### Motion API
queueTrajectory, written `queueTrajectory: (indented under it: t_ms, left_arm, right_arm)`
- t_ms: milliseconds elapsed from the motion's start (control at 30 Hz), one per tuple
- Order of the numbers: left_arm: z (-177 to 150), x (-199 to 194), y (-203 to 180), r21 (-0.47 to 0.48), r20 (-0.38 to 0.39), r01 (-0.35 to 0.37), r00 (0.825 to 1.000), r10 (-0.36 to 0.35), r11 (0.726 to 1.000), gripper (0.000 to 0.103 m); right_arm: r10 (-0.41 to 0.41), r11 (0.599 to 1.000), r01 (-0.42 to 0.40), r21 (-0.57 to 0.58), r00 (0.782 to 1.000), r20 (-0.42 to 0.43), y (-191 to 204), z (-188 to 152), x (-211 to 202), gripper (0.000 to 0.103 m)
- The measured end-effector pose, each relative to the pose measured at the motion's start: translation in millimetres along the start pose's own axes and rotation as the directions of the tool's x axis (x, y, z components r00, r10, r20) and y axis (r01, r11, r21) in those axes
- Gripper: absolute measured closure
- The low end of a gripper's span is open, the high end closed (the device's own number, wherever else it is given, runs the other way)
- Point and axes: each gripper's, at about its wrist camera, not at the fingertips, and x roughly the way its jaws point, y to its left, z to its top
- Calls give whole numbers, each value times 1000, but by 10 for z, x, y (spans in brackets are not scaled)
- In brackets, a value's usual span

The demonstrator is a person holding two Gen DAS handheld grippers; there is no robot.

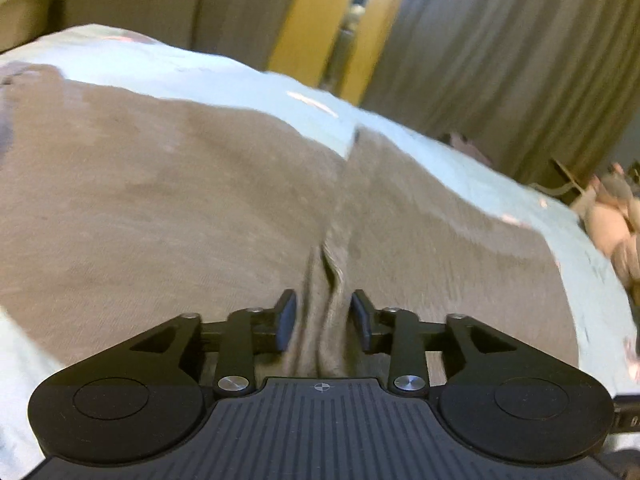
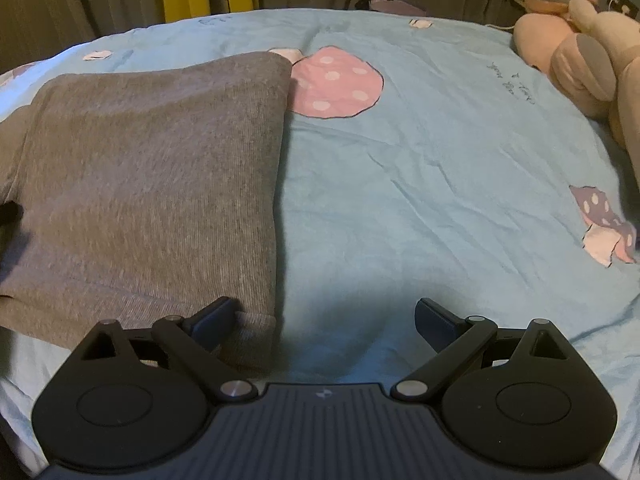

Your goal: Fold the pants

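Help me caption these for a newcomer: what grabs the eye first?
The grey pants lie folded on the left of the light blue bedspread. Just beyond their far corner sits a pink spotted mushroom print, with a plush toy at the bed's far right. A raised fabric ridge runs between the left tool's parted jaws.

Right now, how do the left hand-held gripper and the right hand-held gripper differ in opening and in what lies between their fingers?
The left hand-held gripper has a narrow gap; the right hand-held gripper is spread wide. A raised ridge of the grey pants stands between the left pads, seemingly unpinched; the right spans the pants' edge and bare blue bedsheet. Both point down at the bed.
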Motion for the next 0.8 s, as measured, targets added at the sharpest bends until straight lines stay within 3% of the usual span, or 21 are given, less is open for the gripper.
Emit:
queueTrajectory:
  t_ms: [100,167,200,233,267,333,400,467,600,733,800]
  left_arm:
    - [-15,-208,72,-60,22,35,999,-33,998,48]
    - [-42,-251,27,-71,7,69,998,-69,995,44]
    - [-60,-269,14,-66,-5,74,997,-75,995,41]
    - [-74,-274,3,-57,-16,76,997,-77,995,40]
    - [-85,-281,-23,-45,-24,79,997,-80,996,37]
    - [-91,-240,-77,-14,-42,75,996,-75,997,31]
    - [-127,-158,-99,5,-70,42,997,-41,999,30]
    - [-176,-51,-79,22,-103,-26,994,28,999,31]
    - [-168,-98,5,7,-50,-73,996,73,997,30]
    - [-65,-175,357,-160,2,-86,996,87,983,27]
    - [52,-296,717,-327,44,-73,995,93,942,27]
  right_arm:
    - [19,1000,-19,1,998,65,13,-6,-134,12]
    - [58,998,-58,-2,990,131,68,-11,-249,32]
    - [83,996,-84,0,986,146,111,-11,-283,49]
    - [115,993,-117,1,982,149,159,-5,-294,58]
    - [154,988,-155,-3,979,137,251,-2,-272,60]
    - [191,981,-189,-36,976,101,447,-14,-183,60]
    - [167,982,-162,-94,985,46,681,-41,-37,60]
    - [109,984,-99,-148,992,64,863,-52,10,58]
    - [95,984,-77,-159,990,106,977,-40,104,58]
    - [125,988,-112,-103,982,139,898,-29,168,52]
    - [141,988,-129,-84,978,153,890,-32,191,48]
